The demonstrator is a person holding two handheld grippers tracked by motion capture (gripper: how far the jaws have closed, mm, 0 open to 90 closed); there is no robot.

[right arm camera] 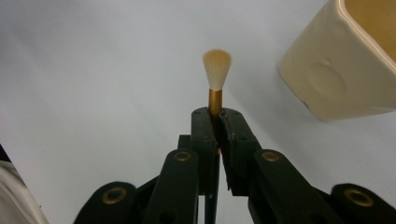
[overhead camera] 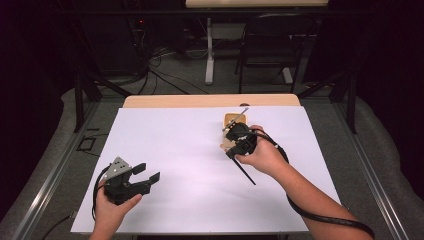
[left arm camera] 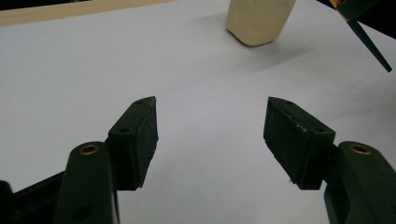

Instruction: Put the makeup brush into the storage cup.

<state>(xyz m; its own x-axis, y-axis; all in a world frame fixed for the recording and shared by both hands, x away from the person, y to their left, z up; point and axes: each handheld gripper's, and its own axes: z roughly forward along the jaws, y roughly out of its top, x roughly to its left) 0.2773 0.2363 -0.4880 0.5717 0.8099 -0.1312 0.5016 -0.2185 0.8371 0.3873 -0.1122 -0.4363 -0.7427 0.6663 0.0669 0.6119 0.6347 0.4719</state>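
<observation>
**High view: right gripper clamps a paintbrush by the cream cup, left gripper idle and open**

High view: right gripper (overhead camera: 239, 136) sits at about 1 o'clock from table centre, on the white sheet (overhead camera: 190, 150). Its jaws are closed on a paintbrush (overhead camera: 245, 171); the dark handle sticks out behind the hand toward 5 o'clock, and the tip end points toward 11–12 o'clock. The cream cup (overhead camera: 231, 119) stands just beyond the gripper at 12 o'clock from it, close by; can't tell if they touch. A thin metal-looking stick (overhead camera: 239, 116) leans out of the cup toward 1 o'clock.

Right gripper view: the pads are pinched tight on the brush's gold ferrule (right arm camera: 215, 100), and the pale bristle tuft (right arm camera: 217, 67) pokes out straight ahead at 12 o'clock past the jaw tips, above the sheet. The cup's wall (right arm camera: 327, 79) is at 2 o'clock, near the bristles but apart from them.

Left gripper (overhead camera: 145, 172): at 8 o'clock on the table in the high view, well apart from the brush, jaws spread wide with nothing between. Left gripper view: both pads (left arm camera: 140, 140) hover over bare sheet, the cup (left arm camera: 259, 21) at 12–1 o'clock far ahead, and the brush handle's dark end (left arm camera: 371, 46) at 2 o'clock.
</observation>
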